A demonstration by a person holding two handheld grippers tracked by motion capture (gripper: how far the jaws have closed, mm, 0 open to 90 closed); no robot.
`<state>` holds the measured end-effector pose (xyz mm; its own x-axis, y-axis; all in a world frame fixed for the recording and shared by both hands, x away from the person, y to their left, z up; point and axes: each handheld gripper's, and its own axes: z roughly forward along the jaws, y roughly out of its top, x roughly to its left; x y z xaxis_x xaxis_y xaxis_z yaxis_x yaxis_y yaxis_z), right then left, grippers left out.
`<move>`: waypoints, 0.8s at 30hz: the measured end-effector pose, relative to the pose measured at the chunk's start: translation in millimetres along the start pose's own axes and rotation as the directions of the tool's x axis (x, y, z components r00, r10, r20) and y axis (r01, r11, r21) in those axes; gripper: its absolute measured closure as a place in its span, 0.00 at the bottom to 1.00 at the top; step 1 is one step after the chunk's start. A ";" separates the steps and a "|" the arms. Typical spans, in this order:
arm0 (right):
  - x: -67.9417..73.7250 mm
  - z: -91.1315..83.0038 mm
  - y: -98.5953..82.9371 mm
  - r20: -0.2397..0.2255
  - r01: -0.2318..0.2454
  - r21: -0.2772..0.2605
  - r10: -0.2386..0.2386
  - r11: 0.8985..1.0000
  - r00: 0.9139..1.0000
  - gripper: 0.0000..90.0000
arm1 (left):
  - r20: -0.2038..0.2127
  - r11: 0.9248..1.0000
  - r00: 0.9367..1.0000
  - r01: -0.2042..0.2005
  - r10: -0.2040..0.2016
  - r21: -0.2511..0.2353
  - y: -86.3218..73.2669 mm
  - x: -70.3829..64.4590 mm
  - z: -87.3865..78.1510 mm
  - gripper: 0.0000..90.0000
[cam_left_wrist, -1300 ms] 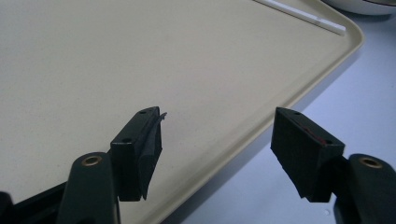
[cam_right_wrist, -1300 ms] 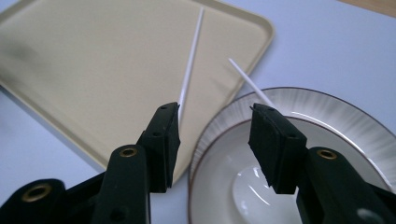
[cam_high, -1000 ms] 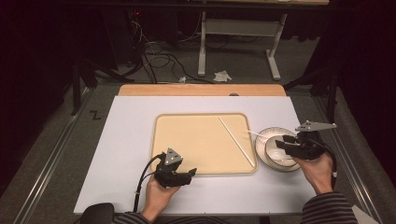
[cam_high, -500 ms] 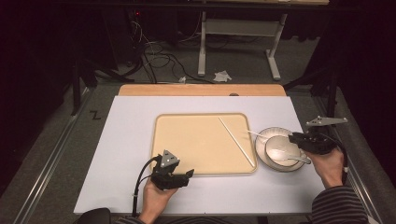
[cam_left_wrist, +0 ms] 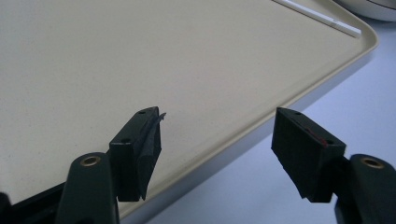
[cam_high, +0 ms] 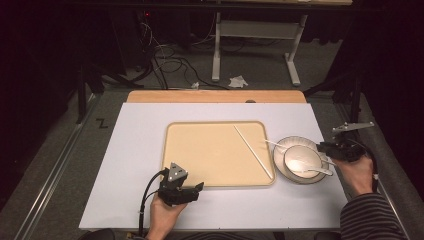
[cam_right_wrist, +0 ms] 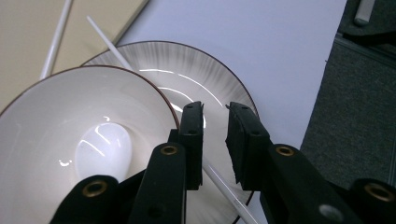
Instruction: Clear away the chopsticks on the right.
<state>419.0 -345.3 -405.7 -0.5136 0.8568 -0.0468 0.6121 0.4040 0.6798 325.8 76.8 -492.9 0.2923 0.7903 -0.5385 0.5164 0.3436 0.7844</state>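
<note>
A beige tray (cam_high: 200, 150) lies mid-table with one white chopstick (cam_high: 252, 151) on its right part. Right of it a grey-rimmed plate (cam_high: 280, 162) carries a white bowl (cam_high: 300, 156) with a white spoon (cam_high: 306, 167) in it. A second white stick (cam_right_wrist: 105, 42) rests on the plate's rim. My right gripper (cam_high: 321, 146) hovers at the plate's right edge. Its jaws stand a narrow gap apart with nothing between them, above the plate (cam_right_wrist: 205, 70) and a thin white stick (cam_right_wrist: 224, 191). My left gripper (cam_left_wrist: 217, 116) is wide open astride the tray's front rim (cam_left_wrist: 261, 135).
The white tabletop (cam_high: 140, 150) ends close to the right of the plate, with dark floor (cam_right_wrist: 355, 116) beyond. A wooden strip (cam_high: 215, 96) runs along the far edge. Cables and a table frame (cam_high: 250, 30) stand on the floor behind.
My right gripper has drawn back to the right, from over the bowl to the plate's right edge. The left gripper has shifted slightly toward the table's front edge.
</note>
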 end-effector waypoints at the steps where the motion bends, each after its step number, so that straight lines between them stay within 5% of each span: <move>1: -2.1 0.6 -0.1 0.002 -0.001 0.005 0.001 1.000 1.000 0.86 | -0.006 1.000 1.000 0.008 -0.008 -0.008 0.1 0.3 -0.2 0.37; 24: -41.4 22.5 -13.2 0.033 -0.038 0.148 0.034 0.988 0.999 0.83 | -0.043 0.999 0.999 0.032 -0.033 -0.026 -1.5 5.9 -9.2 0.37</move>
<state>445.6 -378.9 -429.2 -0.4724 0.8801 -0.0481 0.7138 0.4140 0.5649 319.3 85.6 -494.4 0.2403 0.7994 -0.5506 0.5042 0.3819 0.7745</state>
